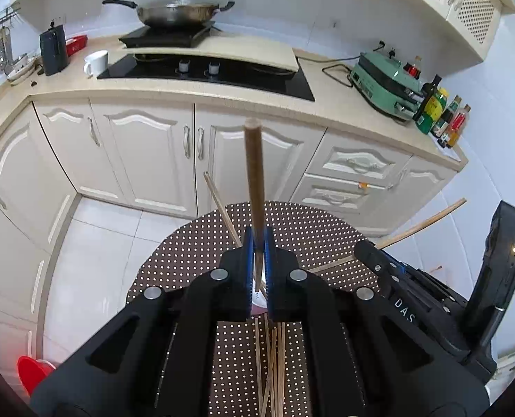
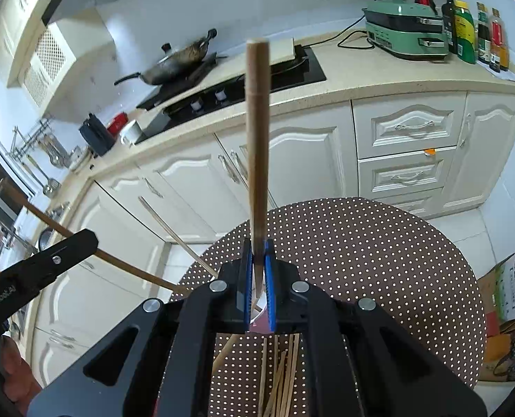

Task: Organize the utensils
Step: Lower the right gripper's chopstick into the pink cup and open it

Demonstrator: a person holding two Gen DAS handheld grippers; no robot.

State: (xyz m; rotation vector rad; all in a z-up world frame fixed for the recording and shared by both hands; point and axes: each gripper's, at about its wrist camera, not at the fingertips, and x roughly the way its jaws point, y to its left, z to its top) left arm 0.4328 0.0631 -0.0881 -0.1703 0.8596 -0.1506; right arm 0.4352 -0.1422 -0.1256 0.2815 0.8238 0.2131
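Cream kitchen cabinets (image 1: 146,153) run under a speckled counter (image 1: 330,104) that carries a black hob (image 1: 222,73), a wok (image 1: 177,12), a white mug (image 1: 96,62), a green appliance (image 1: 382,85) and a row of bottles (image 1: 441,118). Nearer the cameras stands a round table with a brown dotted cloth (image 2: 379,260).

Loose chopsticks (image 1: 271,365) lie in a heap on the cloth below both grippers, beside a small white cup (image 2: 259,307) whose contents cannot be made out.

Left gripper (image 1: 257,260): blue pads pinched tight on a dark brown chopstick (image 1: 254,173) that points up and away toward the cabinets. Right gripper (image 2: 257,267): narrowly clamped the same way on a lighter chopstick (image 2: 257,139).

Each gripper crosses the edge of the other's view, close alongside. A cardboard box (image 2: 511,288) sits on the floor to the right.
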